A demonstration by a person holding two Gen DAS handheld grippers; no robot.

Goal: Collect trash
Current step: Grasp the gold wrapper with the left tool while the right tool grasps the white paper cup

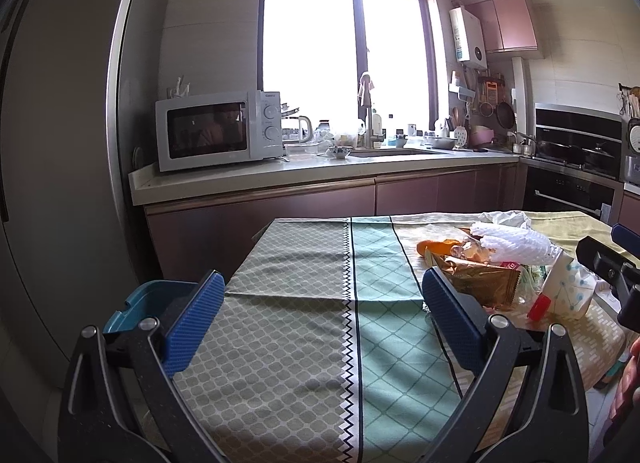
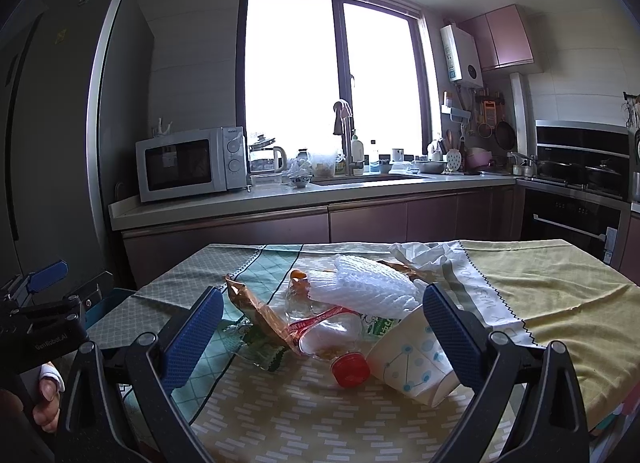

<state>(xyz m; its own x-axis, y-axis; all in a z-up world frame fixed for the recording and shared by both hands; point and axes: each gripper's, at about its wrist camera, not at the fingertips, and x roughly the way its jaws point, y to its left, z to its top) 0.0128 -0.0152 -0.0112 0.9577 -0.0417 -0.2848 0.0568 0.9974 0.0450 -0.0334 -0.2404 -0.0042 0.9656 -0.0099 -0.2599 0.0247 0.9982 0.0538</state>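
Two hand-held grippers spread wide, empty | trash pile point(image 2: 352, 323) between right hand-held gripper point(image 2: 322, 333) fingers | left hand-held gripper point(image 1: 320, 325) beside it

A heap of trash is lying on the cloth-covered bench point(image 2: 560, 295): a clear plastic bottle point(image 2: 328, 337) with a red cap point(image 2: 351, 370) is resting on its side, touching a tipped paper cup point(image 2: 412, 359) printed with blue dots. White foam netting point(image 2: 372, 283) is sitting on top of the pile, with a crumpled brown wrapper point(image 2: 256, 309) sprawling to its left. A piece of orange peel point(image 2: 298, 275) and a wadded white bag point(image 2: 424, 253) are lying at the heap's far side.
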